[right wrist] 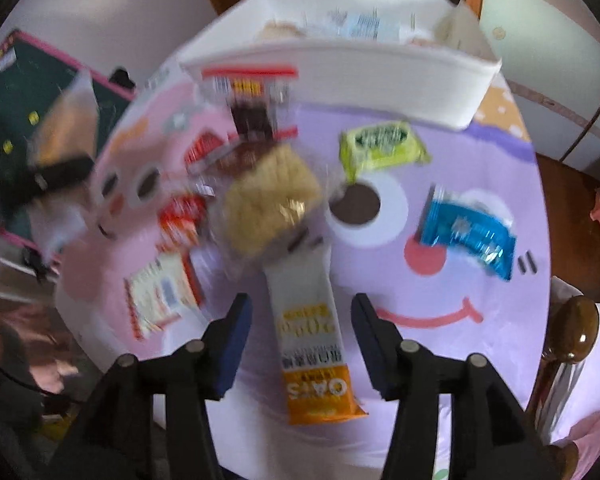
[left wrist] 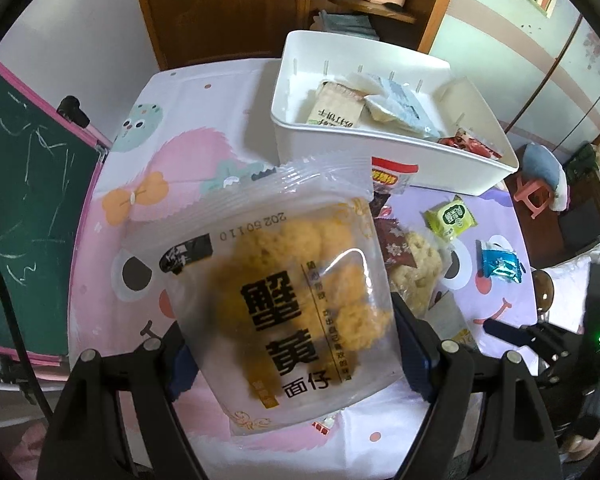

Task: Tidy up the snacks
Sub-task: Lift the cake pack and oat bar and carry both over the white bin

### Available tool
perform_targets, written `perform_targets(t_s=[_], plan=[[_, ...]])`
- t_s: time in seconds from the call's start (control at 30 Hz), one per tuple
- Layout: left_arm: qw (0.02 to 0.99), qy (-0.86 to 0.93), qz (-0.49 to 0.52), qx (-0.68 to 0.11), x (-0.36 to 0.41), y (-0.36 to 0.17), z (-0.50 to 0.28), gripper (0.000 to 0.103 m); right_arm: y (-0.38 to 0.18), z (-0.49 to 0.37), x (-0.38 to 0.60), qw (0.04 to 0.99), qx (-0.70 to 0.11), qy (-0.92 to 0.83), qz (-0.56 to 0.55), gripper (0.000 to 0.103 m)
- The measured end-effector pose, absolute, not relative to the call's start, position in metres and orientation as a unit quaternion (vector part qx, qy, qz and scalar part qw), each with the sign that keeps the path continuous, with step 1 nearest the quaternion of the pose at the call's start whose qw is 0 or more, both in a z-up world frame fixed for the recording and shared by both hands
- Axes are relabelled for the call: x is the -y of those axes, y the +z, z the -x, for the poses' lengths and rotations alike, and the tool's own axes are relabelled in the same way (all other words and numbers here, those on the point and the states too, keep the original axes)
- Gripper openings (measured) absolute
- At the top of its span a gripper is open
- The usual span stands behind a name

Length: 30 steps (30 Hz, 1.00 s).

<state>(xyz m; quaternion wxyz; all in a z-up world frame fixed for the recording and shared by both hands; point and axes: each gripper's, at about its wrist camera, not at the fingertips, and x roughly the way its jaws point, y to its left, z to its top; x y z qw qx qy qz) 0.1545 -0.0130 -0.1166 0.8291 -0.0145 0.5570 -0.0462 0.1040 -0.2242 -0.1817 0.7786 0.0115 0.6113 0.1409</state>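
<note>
My left gripper (left wrist: 296, 356) is shut on a clear bag of yellow noodle snacks (left wrist: 284, 280), its blue pads pressing the bag's two sides, and holds it above the cartoon-printed tablecloth (left wrist: 204, 168). Behind it stands a white bin (left wrist: 380, 152) with several packets inside. In the blurred right wrist view my right gripper (right wrist: 302, 320) points down at the table, jaws open. An orange-and-white oat bar (right wrist: 312, 340) lies flat between the fingers, with a gap to each pad. The white bin (right wrist: 340, 80) is at the table's far side.
Loose on the cloth lie a pale noodle cake (right wrist: 268, 196), a green packet (right wrist: 380, 146), a blue foil packet (right wrist: 468, 232), red packets (right wrist: 180, 216) and a red-striped clear packet (right wrist: 252, 100). A chalkboard (left wrist: 28, 200) stands left, a wooden post (right wrist: 572, 332) right.
</note>
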Motion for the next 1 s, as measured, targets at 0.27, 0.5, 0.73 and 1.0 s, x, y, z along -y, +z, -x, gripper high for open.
perform_targets(t_s=[0.27, 0.5, 0.73, 1.0], plan=[[0.824, -0.046, 0.019, -0.564, 0.008, -0.121, -0.154, 0.081, -0.209, -0.098, 0.215, 0.760, -0.636, 0.131, 0.038, 0.057], [0.822, -0.050, 0.015, -0.567, 0.010, -0.122, -0.154, 0.081, -0.209, -0.096, 0.202, 0.766, -0.627, 0.126, 0.066, 0.040], [0.827, -0.053, 0.008, -0.560, 0.011, -0.115, -0.154, 0.081, -0.176, -0.096, 0.208, 0.790, -0.598, 0.132, 0.031, 0.039], [0.838, -0.062, -0.010, -0.541, 0.018, -0.094, -0.159, 0.081, -0.099, -0.109, 0.216, 0.840, -0.524, 0.137, 0.007, 0.039]])
